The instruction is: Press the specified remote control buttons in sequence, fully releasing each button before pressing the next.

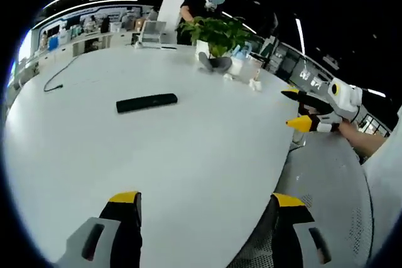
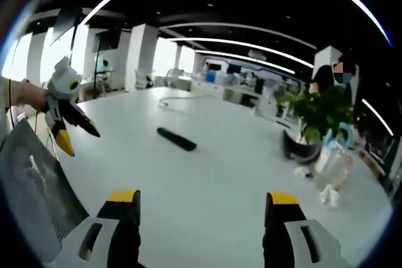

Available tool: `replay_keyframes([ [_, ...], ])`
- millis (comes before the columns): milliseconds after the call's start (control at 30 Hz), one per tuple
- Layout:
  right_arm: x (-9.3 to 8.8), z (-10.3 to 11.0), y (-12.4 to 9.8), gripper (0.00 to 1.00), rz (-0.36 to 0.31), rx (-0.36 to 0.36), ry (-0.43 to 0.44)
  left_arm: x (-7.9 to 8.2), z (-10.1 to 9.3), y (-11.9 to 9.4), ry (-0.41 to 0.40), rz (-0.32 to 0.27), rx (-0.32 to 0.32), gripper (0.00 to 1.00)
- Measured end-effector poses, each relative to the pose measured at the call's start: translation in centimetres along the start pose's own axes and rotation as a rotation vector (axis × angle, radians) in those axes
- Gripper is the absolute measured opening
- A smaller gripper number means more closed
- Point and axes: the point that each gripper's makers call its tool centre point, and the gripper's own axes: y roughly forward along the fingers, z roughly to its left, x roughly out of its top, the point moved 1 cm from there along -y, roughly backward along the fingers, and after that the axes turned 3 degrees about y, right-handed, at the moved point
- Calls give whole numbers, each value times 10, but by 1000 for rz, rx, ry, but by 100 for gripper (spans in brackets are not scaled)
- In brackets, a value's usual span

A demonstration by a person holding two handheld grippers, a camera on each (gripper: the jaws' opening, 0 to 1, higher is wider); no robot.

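A black remote control [image 1: 146,102] lies flat on the white round table [image 1: 188,155], far ahead of my left gripper [image 1: 206,200], which stands open with nothing between its yellow-tipped jaws. My right gripper [image 1: 294,108] hovers at the table's right edge, held by a hand, jaws apart. In the right gripper view the remote [image 2: 176,139] lies mid-table, well beyond my open right gripper [image 2: 202,197]. The left gripper [image 2: 81,142] hangs off the table's [image 2: 207,167] left edge, also open. Neither gripper touches the remote.
A potted plant [image 1: 217,32] [image 2: 314,111] stands at the far side with a dark grey object [image 1: 213,62] and clear plastic items [image 2: 333,167] beside it. A thin cable [image 1: 59,76] lies on the table. A mesh chair [image 1: 326,199] [image 2: 38,186] sits near. A person [image 1: 201,4] stands behind.
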Motion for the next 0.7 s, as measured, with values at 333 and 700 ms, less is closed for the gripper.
replay_keyframes([
  [333,-3,2,0,78,20,8,-9,19,12,13,91,11,18,91],
  [700,-2,-2,-2,77,6,-5,3,35,29,27,105,10,22,90],
])
